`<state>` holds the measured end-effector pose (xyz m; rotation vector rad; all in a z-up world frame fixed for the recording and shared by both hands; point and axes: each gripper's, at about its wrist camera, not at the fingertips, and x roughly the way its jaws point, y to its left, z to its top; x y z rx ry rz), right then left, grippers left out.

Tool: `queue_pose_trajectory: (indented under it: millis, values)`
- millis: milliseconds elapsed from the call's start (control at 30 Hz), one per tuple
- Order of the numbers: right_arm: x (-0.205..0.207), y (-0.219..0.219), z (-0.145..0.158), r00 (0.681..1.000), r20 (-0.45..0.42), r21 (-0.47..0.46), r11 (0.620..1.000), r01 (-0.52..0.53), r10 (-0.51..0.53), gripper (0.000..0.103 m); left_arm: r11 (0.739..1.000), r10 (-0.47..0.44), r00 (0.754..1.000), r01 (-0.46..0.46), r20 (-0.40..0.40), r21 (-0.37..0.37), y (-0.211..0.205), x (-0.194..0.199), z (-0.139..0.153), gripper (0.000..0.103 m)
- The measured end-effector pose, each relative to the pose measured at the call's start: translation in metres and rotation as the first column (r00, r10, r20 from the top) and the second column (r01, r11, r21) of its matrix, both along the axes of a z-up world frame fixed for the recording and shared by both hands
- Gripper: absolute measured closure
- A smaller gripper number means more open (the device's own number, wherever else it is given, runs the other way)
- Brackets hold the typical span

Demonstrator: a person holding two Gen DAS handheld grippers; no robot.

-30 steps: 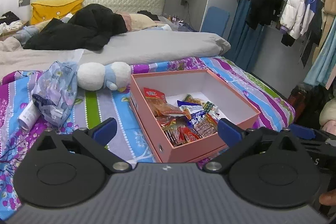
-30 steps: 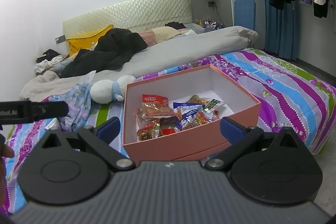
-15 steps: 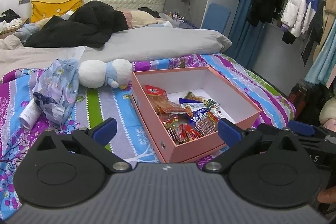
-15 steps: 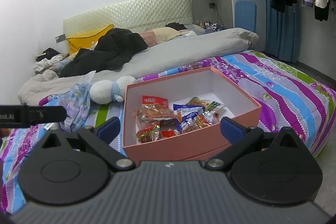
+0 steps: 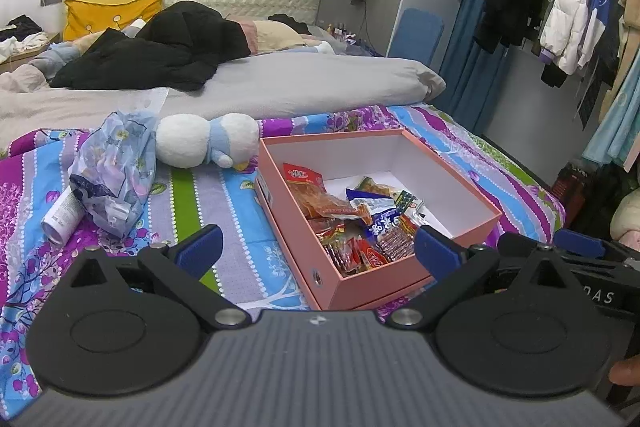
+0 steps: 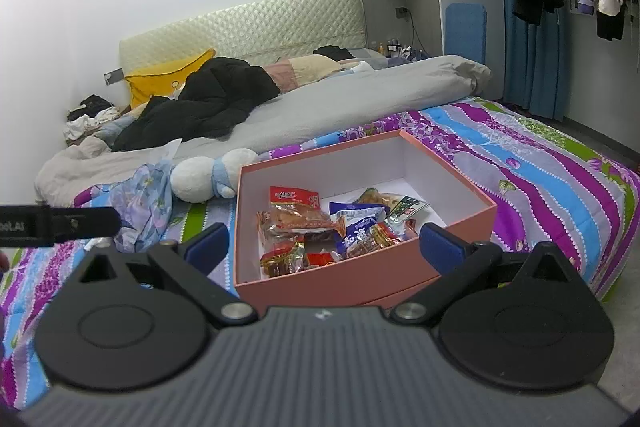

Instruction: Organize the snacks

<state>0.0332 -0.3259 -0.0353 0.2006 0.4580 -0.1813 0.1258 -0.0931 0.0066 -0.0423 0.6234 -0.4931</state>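
Both grippers have drawn back slightly, so the pink box (image 5: 400, 269) sits farther off.
Left gripper (image 5: 318, 247) and right gripper (image 6: 324, 245) hang spread and empty; snack packets (image 6: 320, 231) lie heaped inside, fitting sorting underway or done. Plush toy (image 5: 206, 145) and plastic bag (image 5: 114, 173) lie beside, blocking nothing.

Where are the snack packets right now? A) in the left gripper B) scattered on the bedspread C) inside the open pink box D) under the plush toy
C: the snack packets lie in a pile inside the open pink box; both grippers are open and empty.
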Motion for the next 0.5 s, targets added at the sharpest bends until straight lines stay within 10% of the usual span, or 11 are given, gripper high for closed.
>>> queue_pose_trajectory:
  millis: [500]
  values:
    - [0.0008,0.0006,0.0016,1.0,0.001,-0.005,1.0,-0.002,0.002,0.0,1.0,-0.009,1.0,0.009,0.009,0.004,-0.0002,-0.0016,0.0025,0.0]
